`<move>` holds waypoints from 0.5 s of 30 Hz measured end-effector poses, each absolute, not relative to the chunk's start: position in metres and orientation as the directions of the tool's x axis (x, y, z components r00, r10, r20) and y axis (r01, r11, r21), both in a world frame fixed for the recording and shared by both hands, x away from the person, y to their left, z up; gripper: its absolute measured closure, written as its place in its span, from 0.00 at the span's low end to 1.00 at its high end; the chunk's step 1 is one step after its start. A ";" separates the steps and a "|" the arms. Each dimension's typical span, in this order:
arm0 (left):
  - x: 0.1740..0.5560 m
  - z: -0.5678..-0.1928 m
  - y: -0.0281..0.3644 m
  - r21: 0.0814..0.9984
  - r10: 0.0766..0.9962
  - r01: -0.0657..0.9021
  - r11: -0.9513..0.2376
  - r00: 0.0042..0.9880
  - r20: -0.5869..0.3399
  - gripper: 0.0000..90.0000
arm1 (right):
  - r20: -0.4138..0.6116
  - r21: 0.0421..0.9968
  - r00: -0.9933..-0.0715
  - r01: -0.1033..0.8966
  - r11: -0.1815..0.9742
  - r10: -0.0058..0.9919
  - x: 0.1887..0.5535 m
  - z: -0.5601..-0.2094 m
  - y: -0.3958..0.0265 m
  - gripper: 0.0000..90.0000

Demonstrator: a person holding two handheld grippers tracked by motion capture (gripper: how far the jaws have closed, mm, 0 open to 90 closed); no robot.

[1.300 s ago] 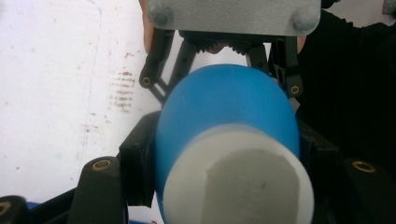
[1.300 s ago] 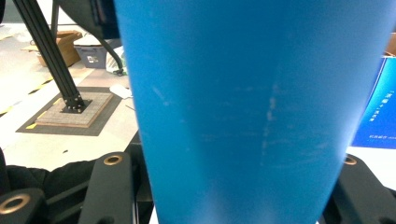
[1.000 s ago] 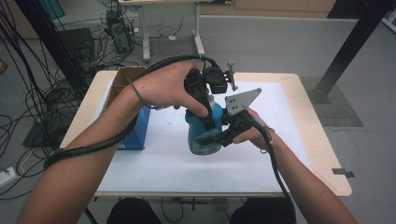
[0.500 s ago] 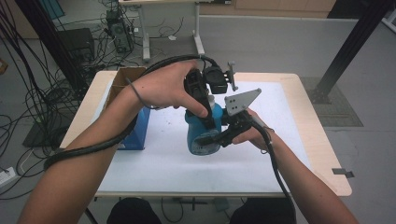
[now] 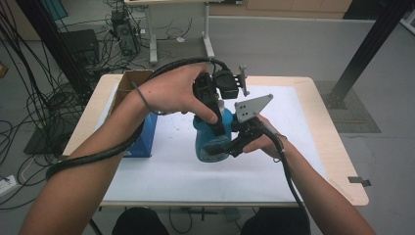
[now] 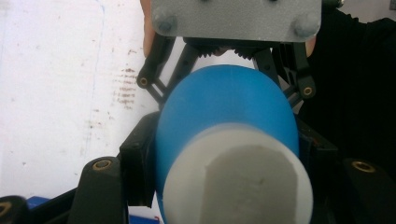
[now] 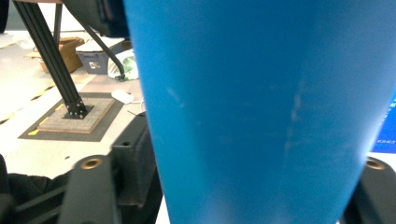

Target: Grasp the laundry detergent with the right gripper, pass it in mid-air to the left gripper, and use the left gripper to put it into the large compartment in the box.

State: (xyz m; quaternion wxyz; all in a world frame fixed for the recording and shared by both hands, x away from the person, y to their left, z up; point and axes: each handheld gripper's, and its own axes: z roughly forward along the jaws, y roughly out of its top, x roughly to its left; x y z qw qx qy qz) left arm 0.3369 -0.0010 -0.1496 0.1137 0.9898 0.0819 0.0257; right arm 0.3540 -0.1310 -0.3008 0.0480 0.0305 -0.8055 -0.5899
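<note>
A blue bottle (image 5: 210,142) with a white cap (image 6: 233,186) stands upright on the white mat. My left gripper (image 5: 217,126) comes down from above and is shut on the bottle's top; in the left gripper view its black jaws flank the blue bottle (image 6: 224,107) just under the cap. My right gripper (image 5: 221,148) reaches in from the right around the lower body. Its jaws have just been opening, and the blue bottle (image 7: 257,116) still stands between them. The right gripper (image 6: 229,70) also appears beyond the bottle.
A blue box (image 5: 145,134) lies left of the bottle, with an open cardboard box (image 5: 131,81) behind it. The white mat (image 5: 298,132) covers most of the wooden table (image 5: 337,161). A black post (image 5: 364,49) stands beyond the table's right side.
Both hands and the bottle have kept their places. The right gripper's jaws look slightly wider around the bottle than before.
</note>
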 end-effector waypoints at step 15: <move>0.339 -0.149 0.004 0.227 0.180 0.168 -0.959 0.983 0.032 0.42 | 0.043 0.955 -0.999 0.032 0.296 -0.031 0.355 -0.303 -0.130 0.07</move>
